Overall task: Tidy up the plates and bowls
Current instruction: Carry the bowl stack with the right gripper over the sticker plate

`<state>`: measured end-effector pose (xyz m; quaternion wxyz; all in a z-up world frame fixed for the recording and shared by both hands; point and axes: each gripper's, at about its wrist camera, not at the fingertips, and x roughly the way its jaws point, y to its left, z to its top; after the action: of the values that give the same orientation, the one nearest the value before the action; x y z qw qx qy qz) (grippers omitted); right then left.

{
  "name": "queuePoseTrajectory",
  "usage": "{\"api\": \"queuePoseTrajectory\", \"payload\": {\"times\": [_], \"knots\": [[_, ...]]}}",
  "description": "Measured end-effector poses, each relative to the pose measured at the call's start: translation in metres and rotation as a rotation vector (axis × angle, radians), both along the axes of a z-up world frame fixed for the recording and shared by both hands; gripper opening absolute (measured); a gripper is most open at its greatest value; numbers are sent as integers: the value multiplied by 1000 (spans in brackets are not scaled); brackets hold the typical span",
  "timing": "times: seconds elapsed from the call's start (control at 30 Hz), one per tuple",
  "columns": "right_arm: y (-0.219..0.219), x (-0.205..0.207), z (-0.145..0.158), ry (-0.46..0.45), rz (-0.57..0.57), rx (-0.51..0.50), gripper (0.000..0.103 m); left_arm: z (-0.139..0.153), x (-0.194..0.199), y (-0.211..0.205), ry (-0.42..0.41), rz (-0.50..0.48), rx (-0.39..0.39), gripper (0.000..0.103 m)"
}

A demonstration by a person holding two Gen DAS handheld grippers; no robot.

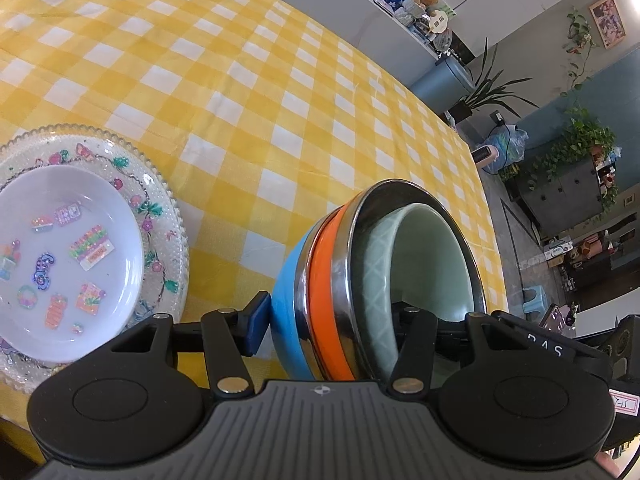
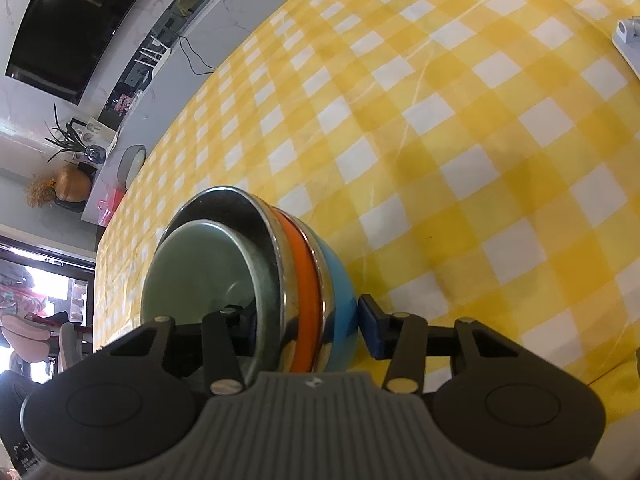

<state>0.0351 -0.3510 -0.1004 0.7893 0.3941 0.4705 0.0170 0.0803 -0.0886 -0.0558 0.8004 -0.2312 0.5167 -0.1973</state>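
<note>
A nested stack of bowls [image 1: 340, 300] fills the middle of the left wrist view: blue outermost, then an orange band, a steel rim, and a pale green bowl [image 1: 424, 256] inside. My left gripper [image 1: 332, 320] is shut on its rim, one finger outside, one inside. The same stack [image 2: 304, 292] shows in the right wrist view, with the green bowl [image 2: 200, 276] inside. My right gripper [image 2: 308, 326] is shut on the opposite rim. A white plate with stickers [image 1: 64, 256] lies on a clear patterned plate [image 1: 168, 216] at the left.
A yellow-and-white checked tablecloth [image 1: 240, 80] covers the table. The table edge runs along the right in the left wrist view, with floor and plants beyond. A white object [image 2: 628, 40] sits at the far right edge of the right wrist view.
</note>
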Motion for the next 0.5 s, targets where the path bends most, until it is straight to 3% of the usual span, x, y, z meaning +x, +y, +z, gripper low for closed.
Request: {"api": "queuePoseTrajectory", "payload": {"times": [0.5], "knots": [[18, 2, 17, -59, 46, 15, 46, 30, -13, 21, -42, 27, 25, 59]]}}
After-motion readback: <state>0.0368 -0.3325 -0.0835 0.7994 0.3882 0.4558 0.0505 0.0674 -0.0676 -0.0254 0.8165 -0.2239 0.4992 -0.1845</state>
